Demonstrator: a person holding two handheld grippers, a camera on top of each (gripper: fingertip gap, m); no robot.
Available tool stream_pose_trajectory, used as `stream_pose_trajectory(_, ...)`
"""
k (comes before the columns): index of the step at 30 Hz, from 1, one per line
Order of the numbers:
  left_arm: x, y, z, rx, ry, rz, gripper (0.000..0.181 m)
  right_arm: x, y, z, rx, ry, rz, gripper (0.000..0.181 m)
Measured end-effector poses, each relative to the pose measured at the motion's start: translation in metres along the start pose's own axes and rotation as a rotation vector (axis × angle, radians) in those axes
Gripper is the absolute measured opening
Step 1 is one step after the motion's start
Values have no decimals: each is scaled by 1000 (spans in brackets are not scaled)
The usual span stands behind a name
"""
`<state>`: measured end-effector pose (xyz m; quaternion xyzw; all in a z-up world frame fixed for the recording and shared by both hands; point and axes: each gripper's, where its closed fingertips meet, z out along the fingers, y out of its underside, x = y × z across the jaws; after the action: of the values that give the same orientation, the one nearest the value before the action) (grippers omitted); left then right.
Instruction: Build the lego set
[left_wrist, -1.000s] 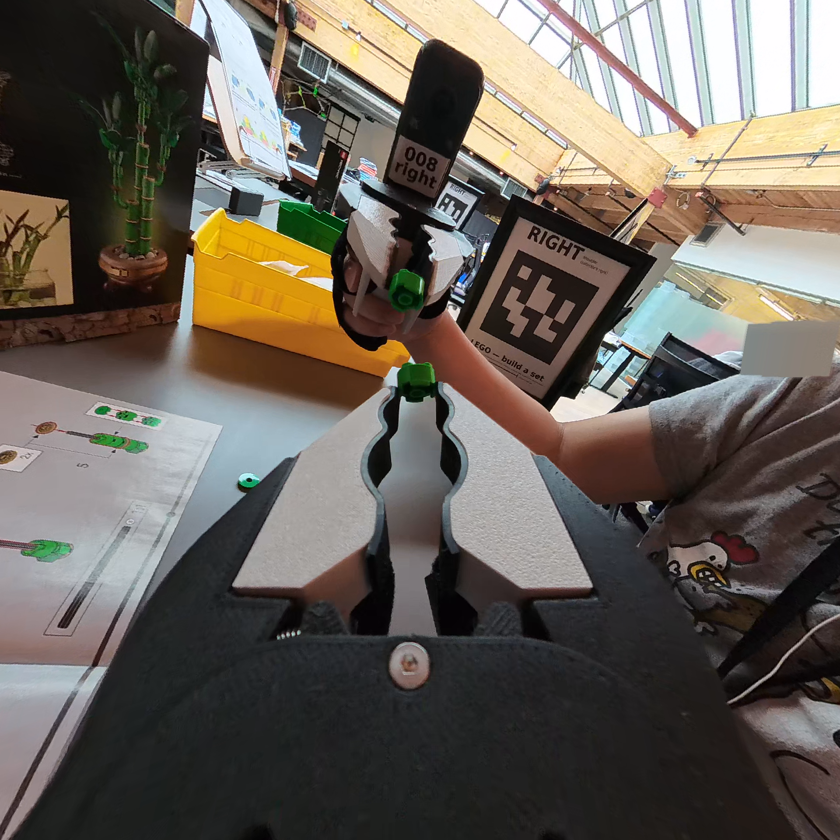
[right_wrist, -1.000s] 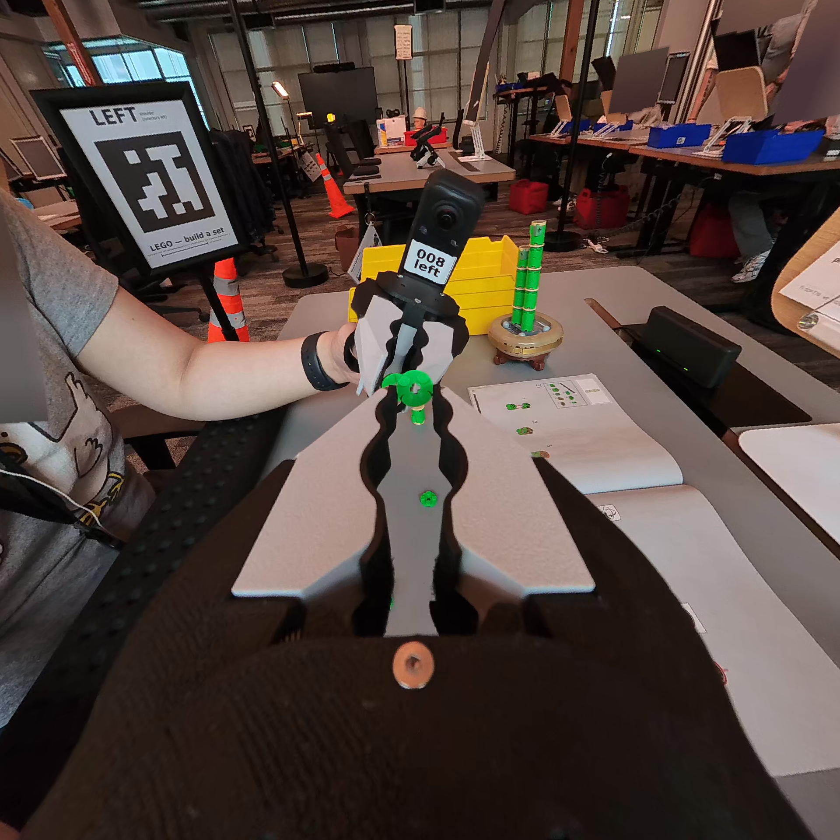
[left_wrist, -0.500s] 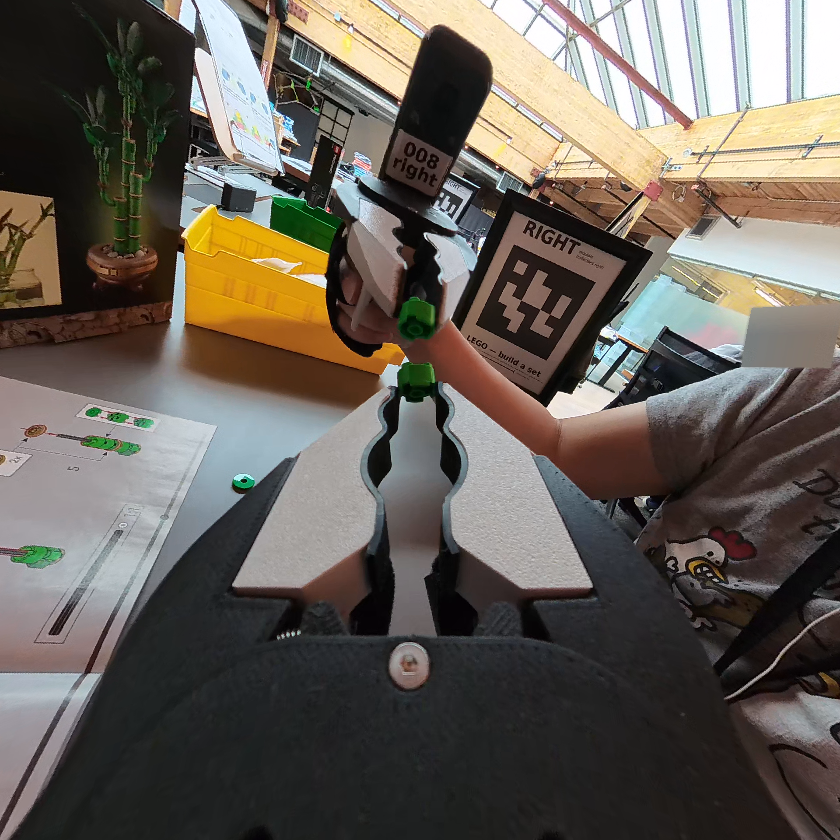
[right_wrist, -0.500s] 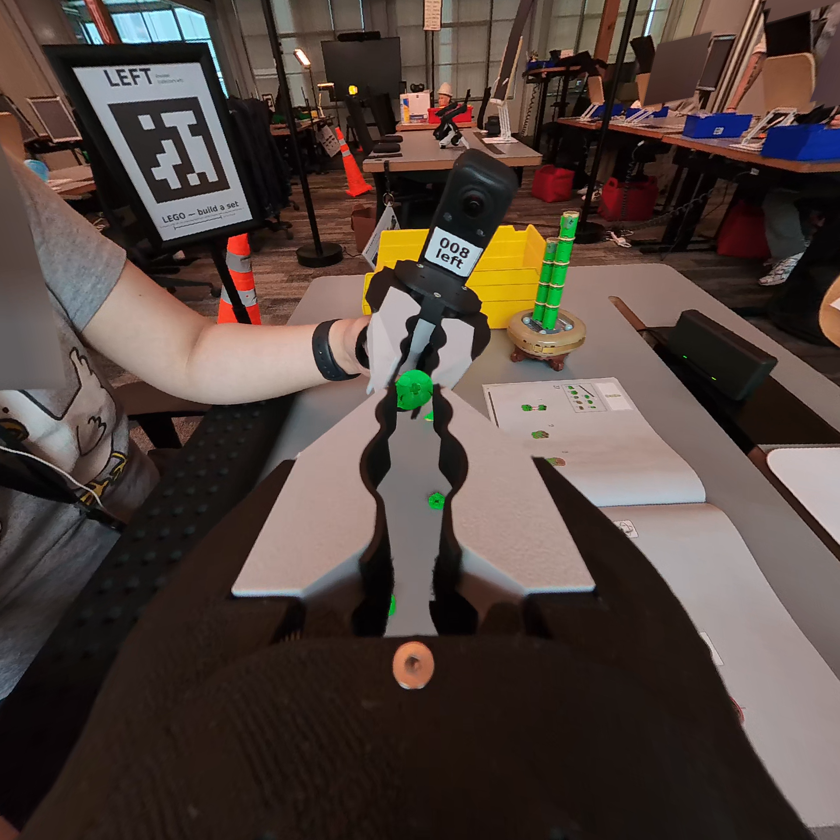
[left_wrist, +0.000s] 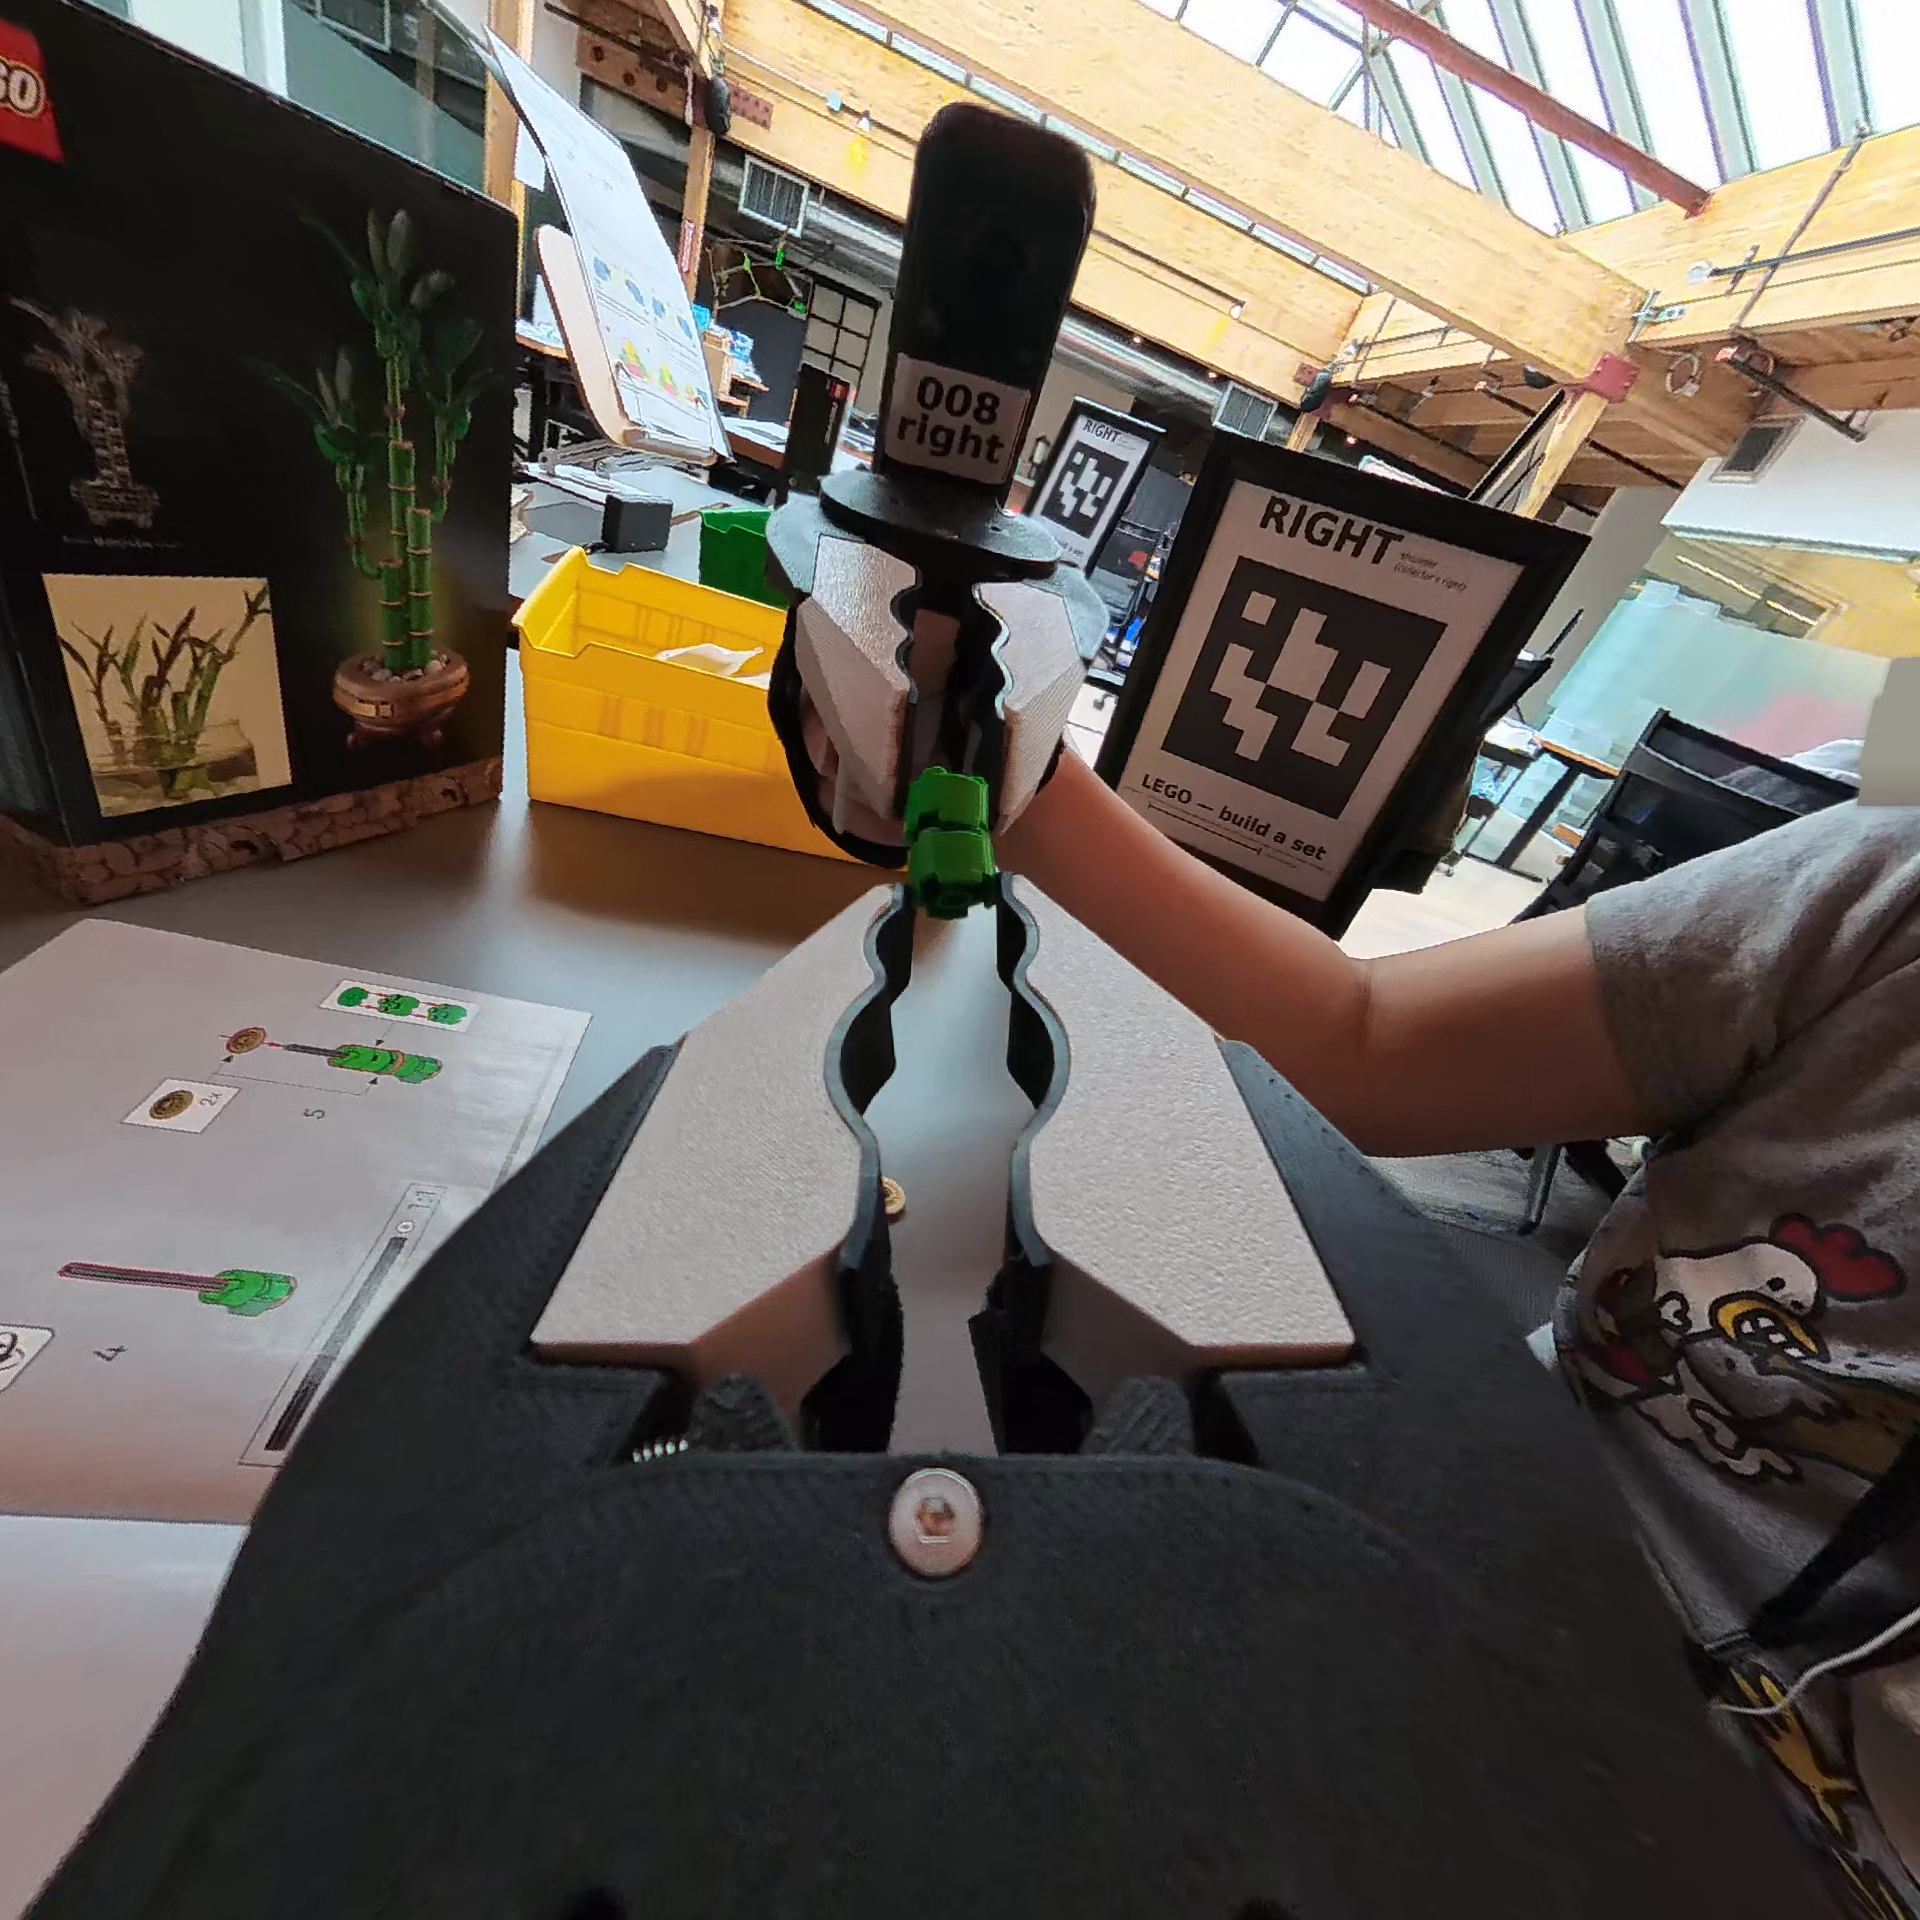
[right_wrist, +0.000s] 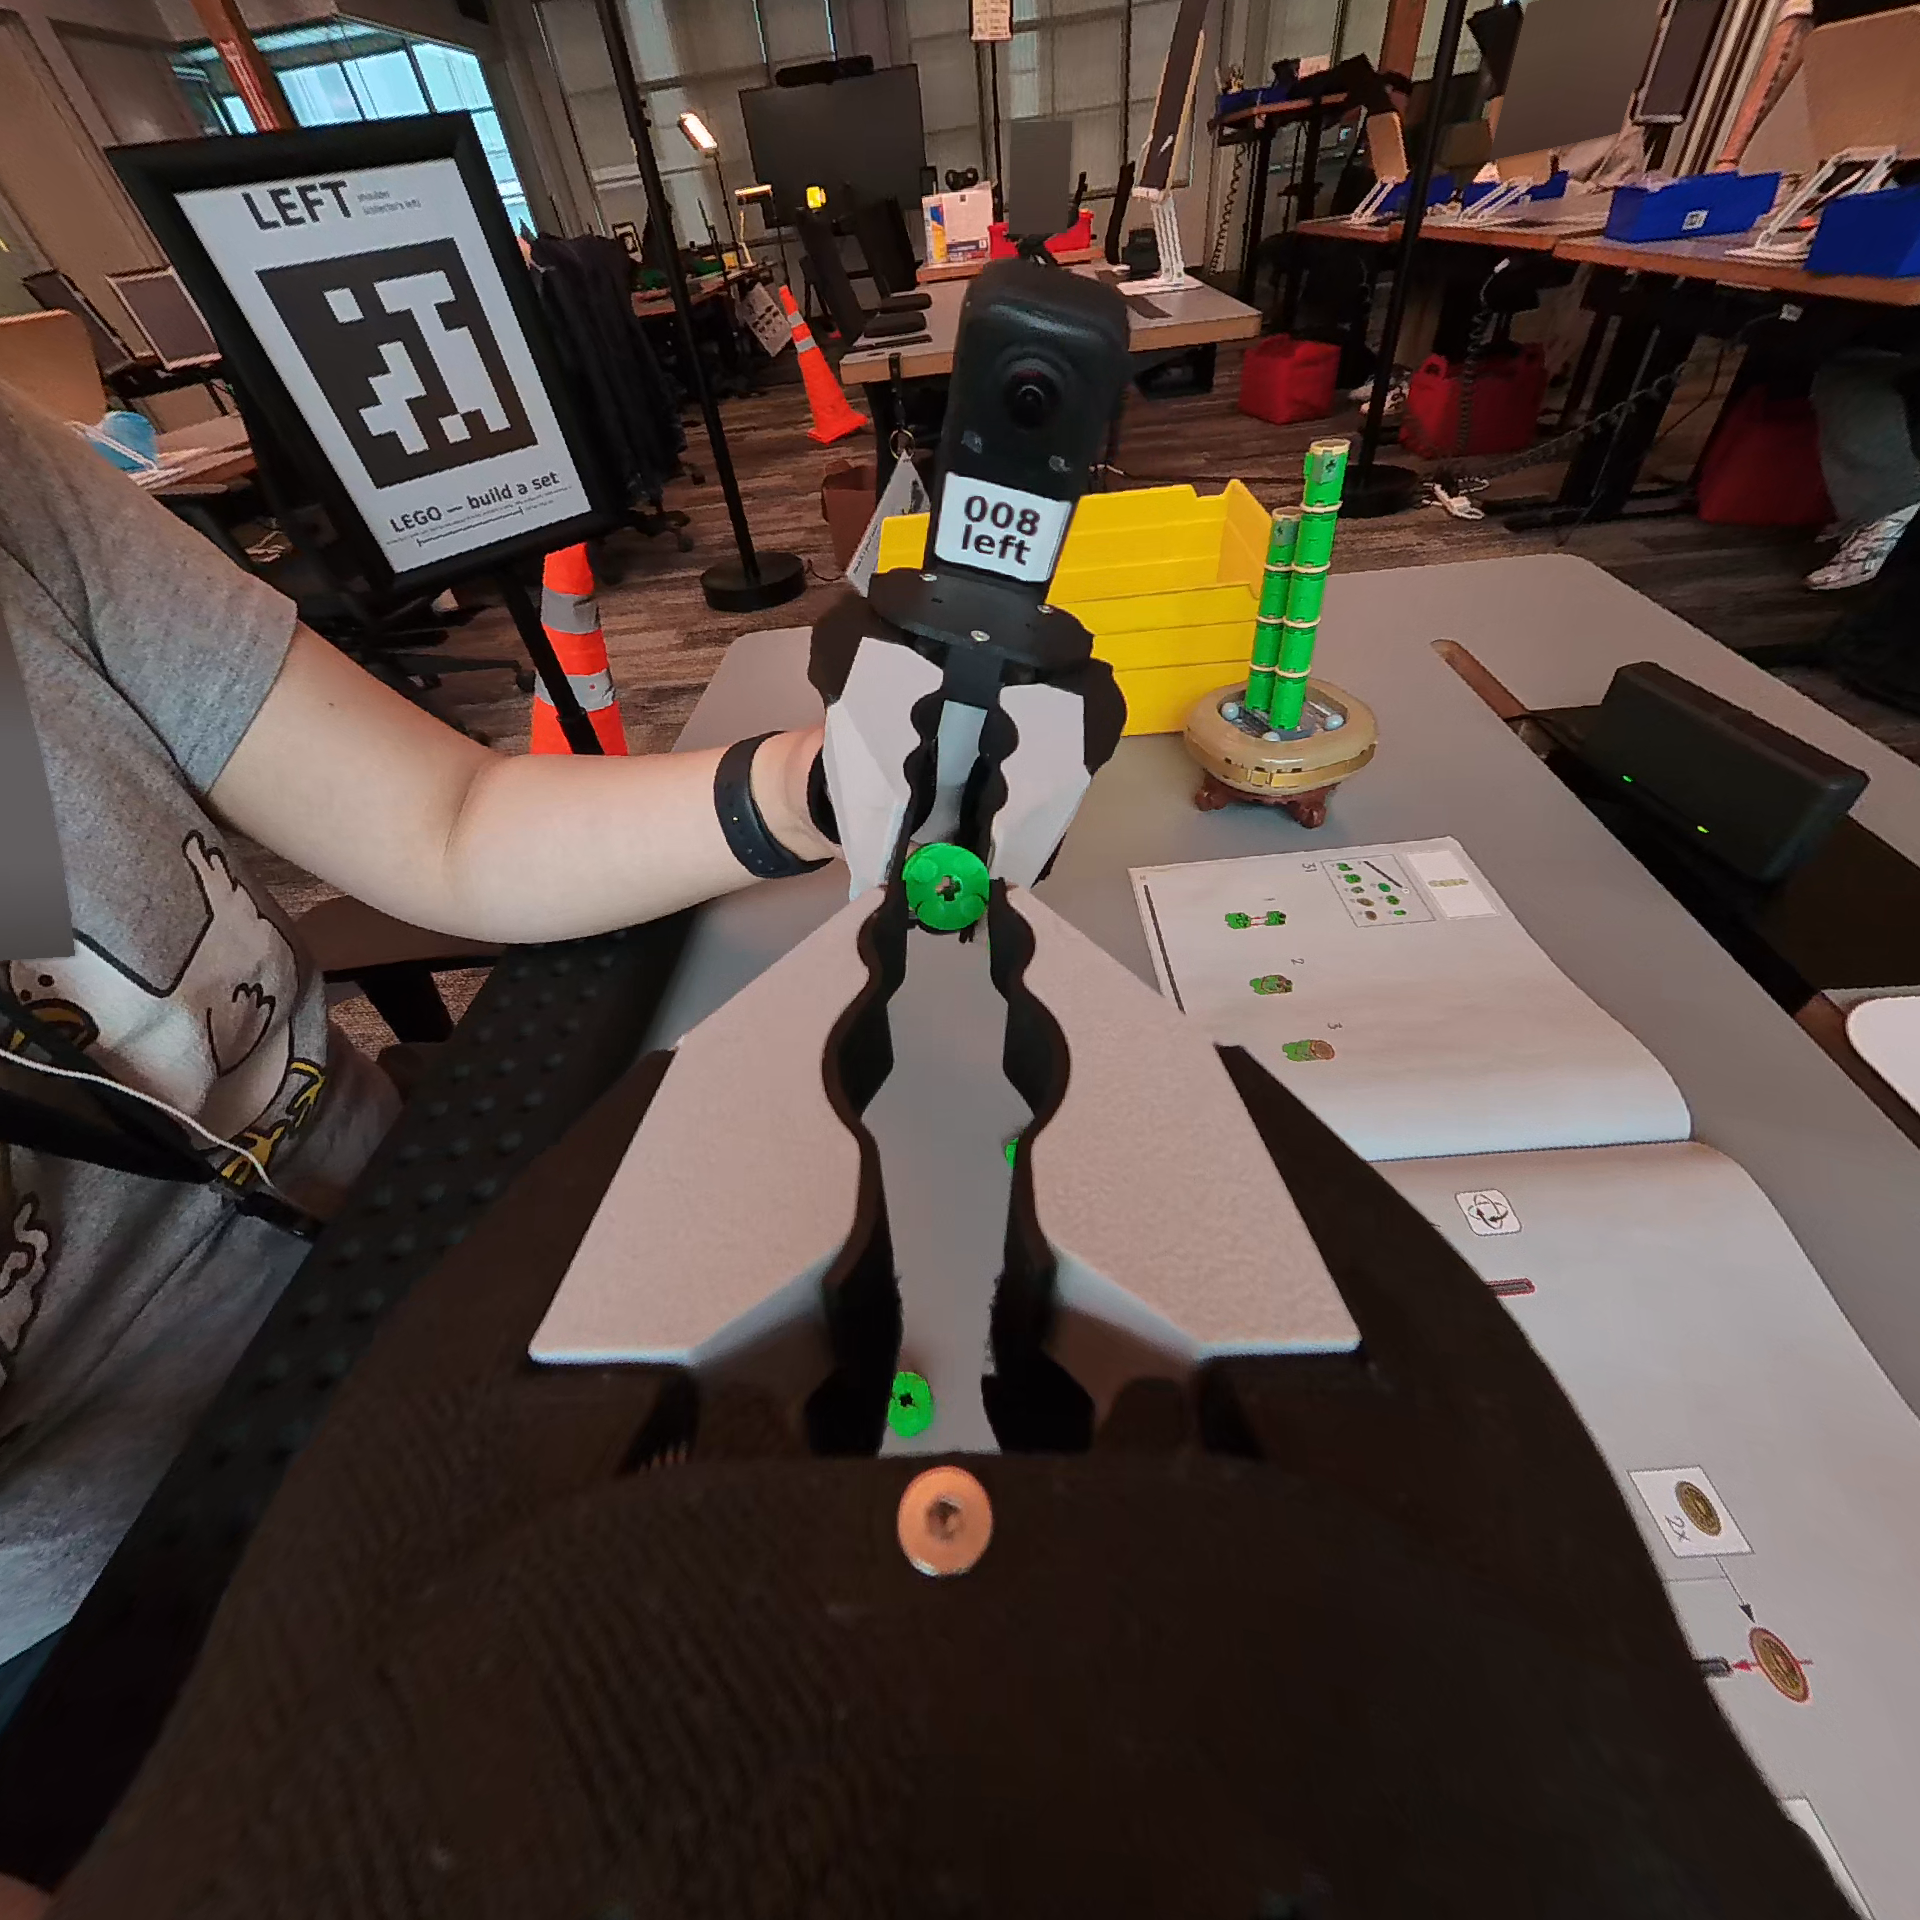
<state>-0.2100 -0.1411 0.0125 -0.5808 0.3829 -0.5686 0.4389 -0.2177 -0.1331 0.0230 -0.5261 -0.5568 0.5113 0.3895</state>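
My left gripper (left_wrist: 948, 902) is shut on a small green round lego piece (left_wrist: 951, 871), held in the air above the table. My right gripper (left_wrist: 948, 821) faces it from the far side, shut on a second green round piece (left_wrist: 945, 795). The two pieces touch end to end. In the right wrist view my right gripper (right_wrist: 943, 914) grips the green piece with a cross hole (right_wrist: 943, 885), and the left gripper (right_wrist: 961, 821) sits right behind it. The left gripper's piece is hidden there.
A partly built green bamboo model in a tan pot (right_wrist: 1288, 644) stands on the grey table (right_wrist: 1507, 665) by a yellow bin (right_wrist: 1153, 592). An open instruction booklet (right_wrist: 1403, 997) lies at the right. A loose green piece (right_wrist: 909, 1403) and a tan disc (left_wrist: 891, 1195) lie below. The set's box (left_wrist: 239, 468) stands at the left. The grippers are tip to tip, or close to it.
The two grippers have come together. The gap between the two green pieces has closed and they now touch.
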Motion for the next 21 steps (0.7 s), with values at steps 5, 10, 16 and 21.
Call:
stream_pose_trajectory(5,-3,2,0,-16,-30,23,13,1,1,1,0,-1,15,15)
stream_pose_trajectory(10,-5,1,-2,-17,-47,29,13,3,3,3,-2,-8,47,15)
stream_pose_trajectory(16,-6,3,-4,-45,-70,65,13,4,5,5,-2,-28,67,15)
stream_pose_trajectory(21,-9,6,-8,-68,-74,62,14,5,12,9,-38,-20,53,15)
